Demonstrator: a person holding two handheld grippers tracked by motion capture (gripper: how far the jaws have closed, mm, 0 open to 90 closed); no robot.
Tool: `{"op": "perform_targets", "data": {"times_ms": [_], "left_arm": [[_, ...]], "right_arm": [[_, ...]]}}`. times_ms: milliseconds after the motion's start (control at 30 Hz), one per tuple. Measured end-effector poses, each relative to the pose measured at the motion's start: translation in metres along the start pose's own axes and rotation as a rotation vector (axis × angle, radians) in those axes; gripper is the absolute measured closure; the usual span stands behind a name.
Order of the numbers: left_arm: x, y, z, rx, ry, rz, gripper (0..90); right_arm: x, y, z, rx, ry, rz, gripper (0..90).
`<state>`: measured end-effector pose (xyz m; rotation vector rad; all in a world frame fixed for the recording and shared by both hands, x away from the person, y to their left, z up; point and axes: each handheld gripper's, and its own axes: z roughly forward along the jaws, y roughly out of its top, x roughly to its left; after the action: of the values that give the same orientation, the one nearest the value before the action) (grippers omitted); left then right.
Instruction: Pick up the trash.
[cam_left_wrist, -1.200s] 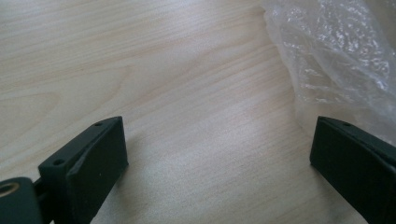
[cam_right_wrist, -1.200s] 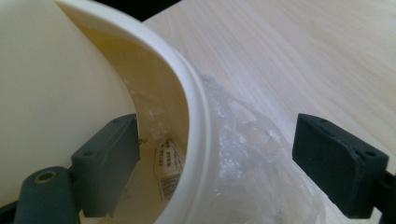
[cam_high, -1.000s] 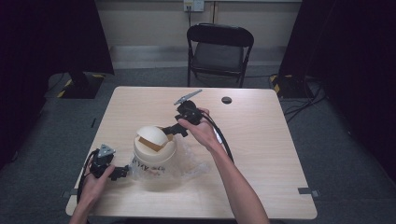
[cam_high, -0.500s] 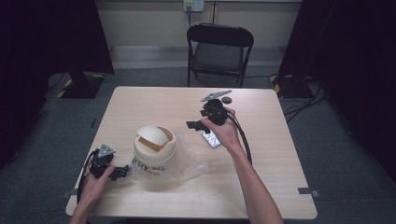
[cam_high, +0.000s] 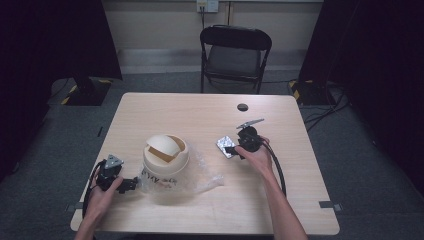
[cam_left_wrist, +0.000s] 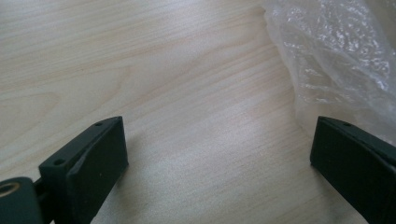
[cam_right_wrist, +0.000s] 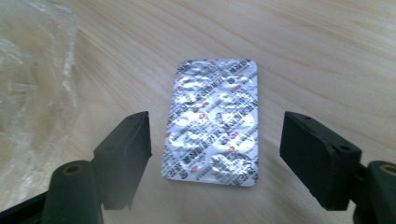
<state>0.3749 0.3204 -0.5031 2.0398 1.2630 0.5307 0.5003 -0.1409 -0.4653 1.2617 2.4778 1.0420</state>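
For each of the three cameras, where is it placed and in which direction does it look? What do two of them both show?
High view: above the person's side, looking forward and down on the table; both forearms, left gripper, right gripper.
Left gripper view: on the left gripper, facing bare wood and the plastic bag; open jaws show.
Right gripper view: on the right gripper, facing down at the blister pack; its jaws, just closing, straddle it without touching.
Shared: high and right gripper views both show the blister pack.
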Motion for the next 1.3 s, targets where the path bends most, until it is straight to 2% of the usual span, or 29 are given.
{"op": "perform_targets", "data": {"times_ms": [100, 267, 467, 667, 767, 800, 833, 967, 1000, 1033, 1067, 1300], "left_arm": [[0.000, 0.000, 0.000, 0.000, 0.000, 0.000, 3.4], [0.000, 0.000, 0.000, 0.000, 0.000, 0.000, 3.4], [0.000, 0.000, 0.000, 0.000, 0.000, 0.000, 3.4], [0.000, 0.000, 0.000, -0.002, 0.001, -0.002, 3.4], [0.000, 0.000, 0.000, -0.002, 0.001, -0.002, 3.4], [0.000, 0.000, 0.000, -0.002, 0.001, -0.002, 3.4], [0.000, 0.000, 0.000, -0.002, 0.000, -0.002, 3.4], [0.000, 0.000, 0.000, -0.002, 0.000, -0.002, 3.4], [0.000, 0.000, 0.000, -0.002, 0.000, -0.002, 3.4], [0.000, 0.000, 0.000, -0.002, 0.000, -0.002, 3.4], [0.000, 0.000, 0.000, -0.002, 0.000, -0.002, 3.4], [0.000, 0.000, 0.000, -0.002, 0.000, -0.002, 3.4]], "right_arm": [[-0.006, -0.004, 0.006, -0.003, -0.012, 0.005, 23.1], [-0.009, -0.008, 0.016, 0.007, -0.020, -0.005, 24.4], [-0.005, -0.007, 0.020, -0.001, -0.033, -0.024, 27.6], [-0.003, -0.009, 0.020, -0.010, -0.026, -0.019, 28.5], [0.003, -0.008, 0.022, -0.006, -0.026, -0.049, 34.1], [0.006, -0.007, 0.023, 0.003, -0.053, -0.079, 38.3], [0.008, -0.007, 0.023, 0.008, -0.060, -0.097, 40.0], [0.007, -0.007, 0.023, -0.003, -0.050, -0.086, 42.7], [0.005, -0.008, 0.020, -0.027, -0.021, -0.064, 52.6], [0.005, -0.008, 0.020, -0.027, -0.021, -0.064, 52.6], [0.005, -0.008, 0.019, -0.042, -0.013, -0.051, 56.3], [0.007, -0.011, 0.011, -0.060, 0.006, -0.056, 64.4]]}}
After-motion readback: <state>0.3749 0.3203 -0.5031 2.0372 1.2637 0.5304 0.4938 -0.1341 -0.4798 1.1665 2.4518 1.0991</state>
